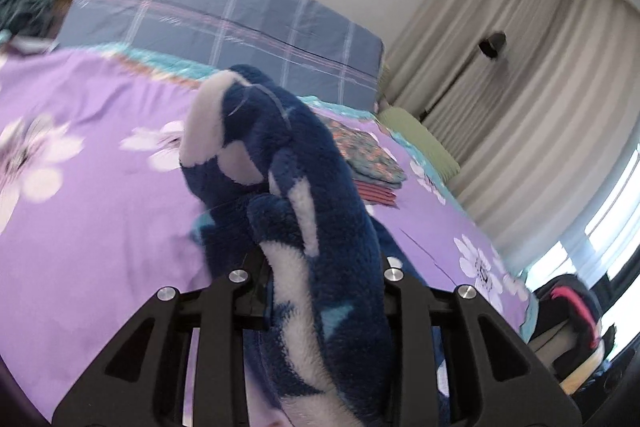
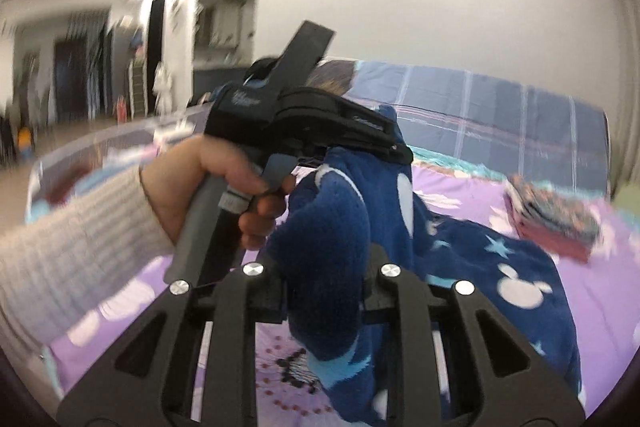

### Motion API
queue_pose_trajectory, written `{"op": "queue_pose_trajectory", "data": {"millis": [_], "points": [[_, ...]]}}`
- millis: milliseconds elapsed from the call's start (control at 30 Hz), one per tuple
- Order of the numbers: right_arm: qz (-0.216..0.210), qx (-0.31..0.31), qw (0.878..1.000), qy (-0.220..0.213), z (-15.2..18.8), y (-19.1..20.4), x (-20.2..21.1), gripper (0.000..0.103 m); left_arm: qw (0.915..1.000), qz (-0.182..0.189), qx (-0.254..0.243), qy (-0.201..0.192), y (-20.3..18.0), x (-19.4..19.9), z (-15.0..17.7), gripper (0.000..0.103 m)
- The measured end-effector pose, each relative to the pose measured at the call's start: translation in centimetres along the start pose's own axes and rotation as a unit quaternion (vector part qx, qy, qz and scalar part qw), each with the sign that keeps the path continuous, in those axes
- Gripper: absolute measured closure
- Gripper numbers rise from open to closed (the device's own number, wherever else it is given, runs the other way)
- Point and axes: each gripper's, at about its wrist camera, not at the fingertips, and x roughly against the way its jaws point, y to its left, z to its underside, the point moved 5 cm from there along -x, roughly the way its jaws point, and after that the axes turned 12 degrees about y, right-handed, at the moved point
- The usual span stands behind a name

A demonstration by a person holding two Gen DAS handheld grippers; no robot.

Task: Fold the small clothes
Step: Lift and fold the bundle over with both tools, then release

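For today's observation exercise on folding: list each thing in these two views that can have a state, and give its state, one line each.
Left gripper: shut on the fleece garment.
Right gripper: shut on the fleece garment.
Blue fleece garment: bunched in both grippers, partly lifted, the rest trailing on the bedspread.
Stack of clothes: folded, lying flat on the bed.
Purple bedspread: spread out.
Curtains: drawn.
Hand: gripping the left gripper's handle.
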Motion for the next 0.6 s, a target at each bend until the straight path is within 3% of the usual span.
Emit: {"op": "queue_pose_trajectory", "data": {"millis": [133,267,400,533,600], "points": [[-0.020,-0.083,0.996,-0.017,0.7,-6.6,3.1,0.081,0.9985,-0.016,-0.043,0.031,-5.8,-4.2,-2.0,0.074],[-0.050,-0.181,0.982,-0.022,3.0,-14.0,5.0,0.081,0.9919,-0.052,-0.090,0.073,-10.6,-9.8,-2.7,0.073],[-0.097,-0.297,0.950,-0.003,7.3,-21.2,4.9,0.081,0.9787,-0.103,-0.126,0.126,-12.4,-16.9,-1.4,0.066],[-0.125,-0.370,0.920,0.030,11.8,-24.3,3.7,0.081,0.9690,-0.120,-0.135,0.169,-12.4,-21.7,0.6,0.057],[-0.131,-0.386,0.912,0.039,13.3,-24.7,3.3,0.081,0.9666,-0.124,-0.139,0.176,-12.6,-22.6,1.2,0.051]]}}
